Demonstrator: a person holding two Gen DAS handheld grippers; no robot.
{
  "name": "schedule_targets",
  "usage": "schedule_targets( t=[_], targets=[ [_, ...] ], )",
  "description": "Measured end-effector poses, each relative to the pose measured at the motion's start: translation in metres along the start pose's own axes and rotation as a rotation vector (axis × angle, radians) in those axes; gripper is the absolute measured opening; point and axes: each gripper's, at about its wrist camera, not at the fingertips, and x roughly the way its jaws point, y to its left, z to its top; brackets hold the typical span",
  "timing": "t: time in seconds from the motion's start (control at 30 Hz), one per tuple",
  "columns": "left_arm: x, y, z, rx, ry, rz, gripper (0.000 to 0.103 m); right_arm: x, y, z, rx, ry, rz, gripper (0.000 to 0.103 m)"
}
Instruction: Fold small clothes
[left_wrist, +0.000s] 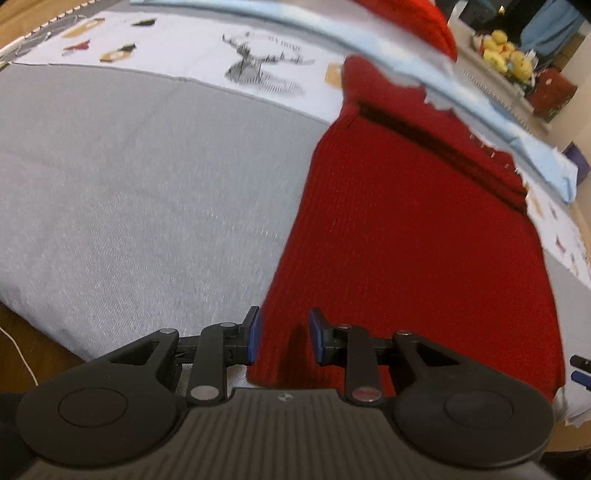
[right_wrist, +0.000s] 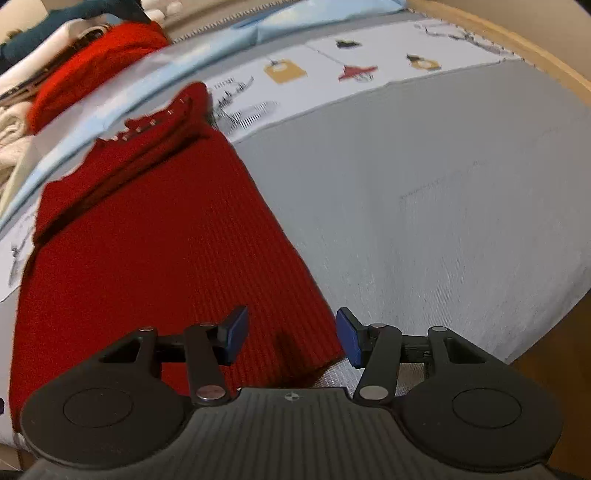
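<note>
This looks like a home, likely a bedroom: a bed with a grey cover (left_wrist: 129, 177) and a white printed sheet (left_wrist: 192, 51) lies within a wooden frame (right_wrist: 517, 40). Yellow plush toys (left_wrist: 506, 51) crowd a side surface, and folded clothes (right_wrist: 22, 110) are piled nearby.

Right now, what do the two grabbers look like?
Both look the same. The left gripper and right gripper are matte black plastic, with blue pads on the fingertips, silver rivets on the linkage arms, round discs at each side and a ribbed body.
</note>
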Motion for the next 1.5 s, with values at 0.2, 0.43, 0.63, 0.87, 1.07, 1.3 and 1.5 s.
schedule_targets(
  t=[0.2,0.43,0.63,0.87,1.07,1.3,1.5],
  targets=[
    [0.015,-0.003,-0.003,0.009,0.034,0.028,0.033,0.024,-0.004,-0.003,0.023,0.054,-0.056,0.054],
    [0.023,-0.012,-0.01,0.074,0.011,0.065,0.035,0.038,0.004,-0.008,-0.035,0.061,-0.087,0.056],
    [0.021,-0.012,-0.014,0.066,-0.004,0.071,0.035,0.035,0.009,-0.012,-0.074,0.045,-0.056,0.027],
    [0.007,-0.023,-0.017,0.144,-0.048,0.039,0.013,0.021,0.007,-0.012,-0.037,0.026,0.028,0.018],
    [0.016,-0.015,-0.018,0.088,0.008,0.043,0.02,0.026,-0.001,-0.014,-0.016,0.052,-0.019,0.027],
    [0.009,-0.022,-0.015,0.138,-0.031,0.036,0.012,0.028,0.01,-0.012,-0.076,0.047,-0.013,0.019],
    [0.018,-0.018,-0.018,0.102,0.012,0.048,0.018,0.018,0.009,-0.01,-0.079,-0.002,0.005,0.02]
  ],
)
